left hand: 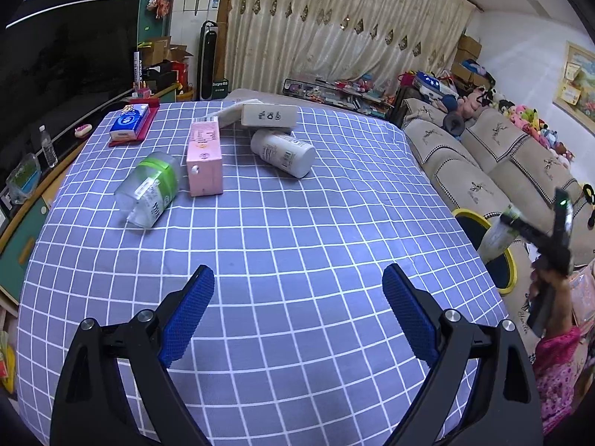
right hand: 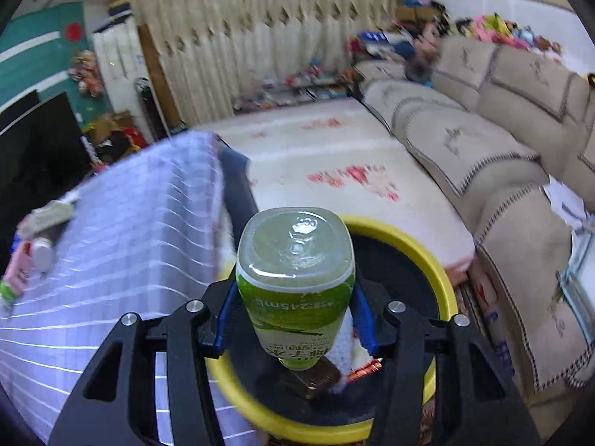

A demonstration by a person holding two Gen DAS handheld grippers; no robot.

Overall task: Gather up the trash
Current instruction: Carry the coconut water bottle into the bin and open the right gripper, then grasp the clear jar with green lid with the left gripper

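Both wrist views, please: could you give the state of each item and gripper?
Green-labelled clear plastic bottle: gripped, over the bin.
Yellow-rimmed black bin: open, some trash inside.
Right gripper: shut on the bottle.
Left gripper: open, empty.
Pink carton: lying flat.
White plastic bottle: on its side.

The bin (right hand: 427,256) is largely hidden behind the green bottle (right hand: 293,278). The checked tablecloth (right hand: 122,230) smears with blur.
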